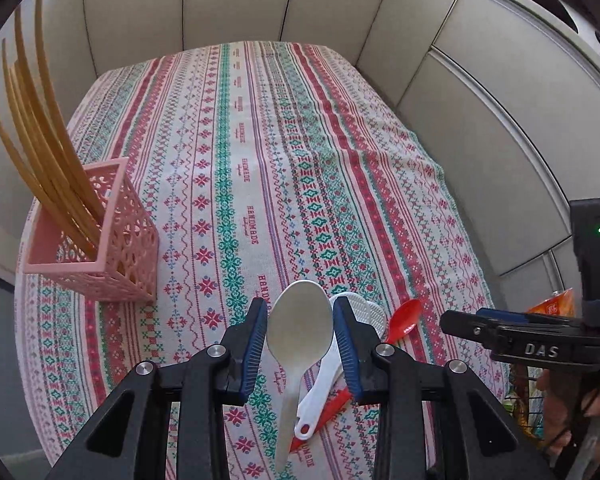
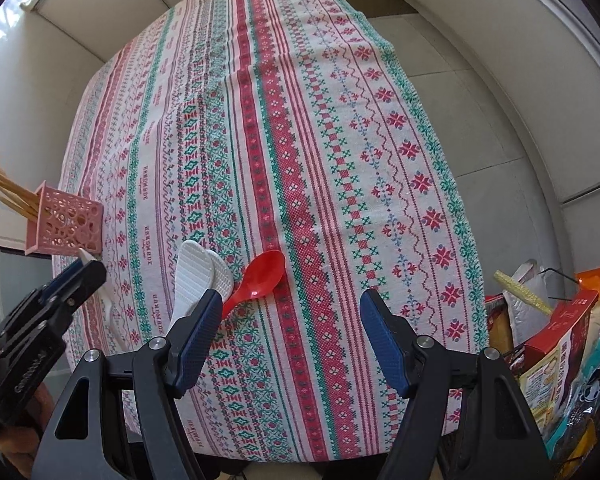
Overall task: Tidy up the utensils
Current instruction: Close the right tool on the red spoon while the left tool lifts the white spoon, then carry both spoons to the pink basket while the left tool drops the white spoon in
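Observation:
My left gripper [image 1: 300, 328] is shut on the bowl of a plain white spoon [image 1: 298, 332] and holds it above the tablecloth. Below it lie a ribbed white rice paddle [image 1: 324, 384] and a red plastic spoon [image 1: 404, 318]. In the right wrist view the rice paddle [image 2: 192, 276] and red spoon [image 2: 260, 274] lie side by side near the table's front. My right gripper [image 2: 290, 328] is open and empty, above the cloth to the right of the red spoon. A pink lattice holder [image 1: 112, 248] with several wooden chopsticks [image 1: 36, 132] stands at the left; it also shows in the right wrist view [image 2: 66, 222].
A patterned tablecloth [image 1: 260, 140] covers the table; white panel walls [image 1: 236, 0] surround it. Snack boxes and bags [image 2: 564, 344] stand off the table's right edge. The left gripper shows in the right wrist view [image 2: 76, 276], the right gripper in the left wrist view [image 1: 460, 322].

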